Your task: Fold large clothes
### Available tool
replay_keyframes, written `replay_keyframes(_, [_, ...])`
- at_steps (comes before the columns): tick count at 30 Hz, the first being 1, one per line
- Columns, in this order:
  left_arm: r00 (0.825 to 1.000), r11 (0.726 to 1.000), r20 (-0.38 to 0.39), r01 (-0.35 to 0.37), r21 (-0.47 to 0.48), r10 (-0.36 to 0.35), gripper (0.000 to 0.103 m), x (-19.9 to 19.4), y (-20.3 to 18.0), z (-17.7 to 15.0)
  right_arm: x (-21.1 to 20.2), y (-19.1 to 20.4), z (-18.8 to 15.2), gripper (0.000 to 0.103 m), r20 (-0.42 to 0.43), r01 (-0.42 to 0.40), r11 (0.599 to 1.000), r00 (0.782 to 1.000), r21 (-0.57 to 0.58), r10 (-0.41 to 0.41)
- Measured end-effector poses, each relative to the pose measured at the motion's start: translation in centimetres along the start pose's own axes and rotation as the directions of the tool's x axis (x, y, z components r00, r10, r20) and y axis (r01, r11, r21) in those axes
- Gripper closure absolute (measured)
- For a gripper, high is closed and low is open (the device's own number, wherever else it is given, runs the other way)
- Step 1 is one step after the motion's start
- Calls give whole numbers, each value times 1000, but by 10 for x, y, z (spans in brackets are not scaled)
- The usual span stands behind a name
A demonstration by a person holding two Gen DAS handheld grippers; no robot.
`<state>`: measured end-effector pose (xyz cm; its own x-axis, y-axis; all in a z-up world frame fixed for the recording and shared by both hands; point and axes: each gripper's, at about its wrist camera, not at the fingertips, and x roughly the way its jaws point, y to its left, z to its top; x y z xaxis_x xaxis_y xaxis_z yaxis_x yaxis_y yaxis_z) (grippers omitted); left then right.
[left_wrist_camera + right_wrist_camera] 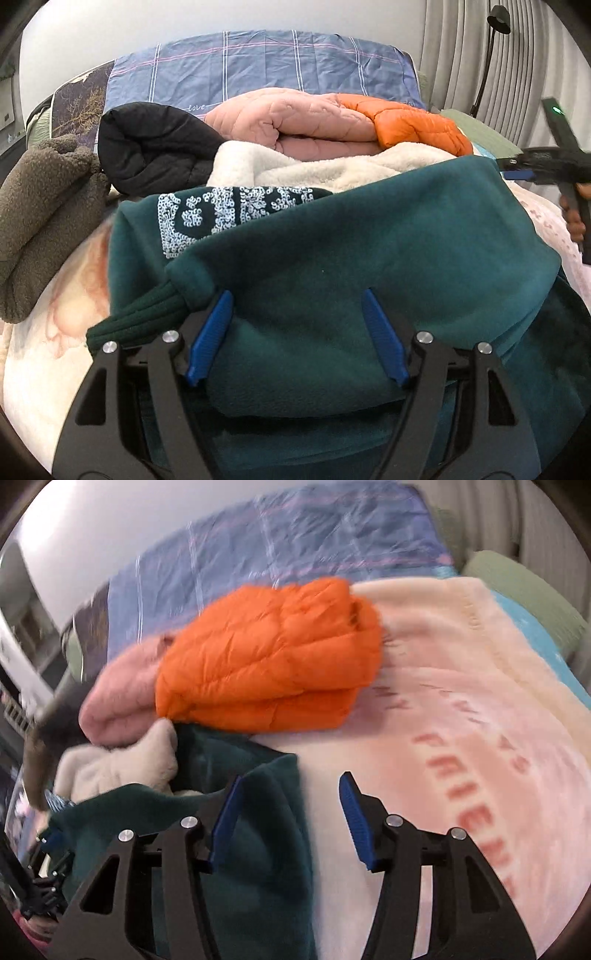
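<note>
A dark teal fleece sweater [369,229] with pale sequin lettering [229,210] lies bunched on the bed, its ribbed cuff [140,321] sticking out to the left. My left gripper [295,295] stands wide over a folded part of it. The fleece fills the gap between the blue pads [210,332], and I see no squeeze on it. In the right wrist view the sweater's [258,849] right edge lies under the left finger of my right gripper [291,777]. That gripper is open above the pink blanket [461,738], holding nothing. It also shows at the right edge of the left wrist view as the right gripper [546,170], held by a hand [576,221].
Folded clothes are stacked behind the sweater: an orange puffer jacket [266,664], a pink quilted one [288,118], a black jacket [151,147], a white fleece [295,166]. A grey-brown fleece [40,206] lies at left. Beyond are a blue plaid cover [258,62], curtains and a black lamp [495,22].
</note>
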<state>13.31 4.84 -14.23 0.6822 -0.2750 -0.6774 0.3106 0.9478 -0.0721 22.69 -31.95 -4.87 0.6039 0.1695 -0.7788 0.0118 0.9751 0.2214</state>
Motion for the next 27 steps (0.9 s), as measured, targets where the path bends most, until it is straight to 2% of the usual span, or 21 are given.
replay_keyframes(2, [1000, 1000, 3, -1, 2, 1, 29, 0, -1, 1, 21, 10, 5, 47, -89, -35, 999, 995, 0, 34])
replay_keyframes(3, [1000, 1000, 4, 2, 0, -2, 29, 0, 0, 1, 35, 17, 4, 47, -137, -22, 1000, 990, -14, 20])
replay_keyframes(4, [1000, 1000, 4, 6, -3, -6, 29, 0, 1, 0, 41, 21, 1, 55, -151, 14, 999, 988, -39, -19])
replay_keyframes(5, [1000, 1000, 5, 8, -5, -8, 29, 0, 2, 0, 47, 26, -3, 76, -135, 91, 992, 986, -82, -102])
replay_keyframes(6, [1000, 1000, 5, 9, -6, -9, 29, 0, 2, 0, 48, 25, -3, 78, -99, 150, 982, 982, -114, -161])
replay_keyframes(7, [1000, 1000, 6, 11, -8, -11, 29, 0, 3, 0, 46, 19, -2, 82, -67, 165, 981, 983, -104, -173])
replay_keyframes(10, [1000, 1000, 9, 21, -12, -21, 29, 0, 4, 0, 37, -24, 1, 86, -16, 123, 990, 992, 74, -122])
replay_keyframes(11, [1000, 1000, 9, 20, -11, -20, 29, 0, 3, 0, 32, -32, 1, 96, 2, 127, 987, 992, 103, -128])
replay_keyframes(12, [1000, 1000, 9, 17, -11, -17, 29, 0, 4, 0, 27, -33, 2, 103, -5, 203, 972, 979, 116, -204])
replay_keyframes(13, [1000, 1000, 10, 19, -13, -19, 29, 0, 4, -1, 19, -32, 2, 101, 18, 341, 935, 939, 96, -344])
replay_keyframes(14, [1000, 1000, 10, 22, -15, -22, 29, 0, 5, -1, 10, -32, 1, 101, 44, 359, 928, 930, 93, -365])
replay_keyframes(16, [1000, 1000, 10, 21, -14, -21, 29, 0, 4, -1, -17, -28, -9, 100, 71, 197, 971, 976, 136, -208])
replay_keyframes(17, [1000, 1000, 10, 20, -12, -20, 29, 0, 4, -1, -29, -16, -16, 97, 80, 110, 987, 989, 120, -121])
replay_keyframes(18, [1000, 1000, 10, 19, -11, -19, 29, 0, 4, 0, -41, 3, -26, 93, 95, 40, 997, 994, 63, -46])
replay_keyframes(19, [1000, 1000, 10, 20, -11, -20, 29, 0, 4, 0, -47, 17, -34, 77, 104, 10, 1000, 994, 11, -11])
replay_keyframes(20, [1000, 1000, 10, 20, -11, -20, 29, 0, 4, 0, -54, 37, -48, 68, 114, -13, 998, 993, -63, 20])
replay_keyframes(21, [1000, 1000, 10, 20, -11, -20, 29, -1, 4, 0, -56, 55, -61, 62, 114, -19, 991, 993, -130, 34])
replay_keyframes(23, [1000, 1000, 10, 20, -11, -20, 29, 0, 5, 0, -36, 80, -90, 59, 33, 16, 969, 999, -248, -8])
replay_keyframes(24, [1000, 1000, 10, 25, -14, -25, 28, 0, 5, 0, -21, 79, -104, 58, 10, 46, 963, 999, -264, -45])
replay_keyframes(25, [1000, 999, 9, 30, -17, -29, 28, 1, 5, 0, -5, 74, -109, 54, 23, 49, 964, 999, -260, -45])
replay_keyframes(27, [1000, 999, 9, 29, -19, -29, 28, 3, 5, 0, 2, 68, -112, 53, 28, 33, 969, 999, -245, -27])
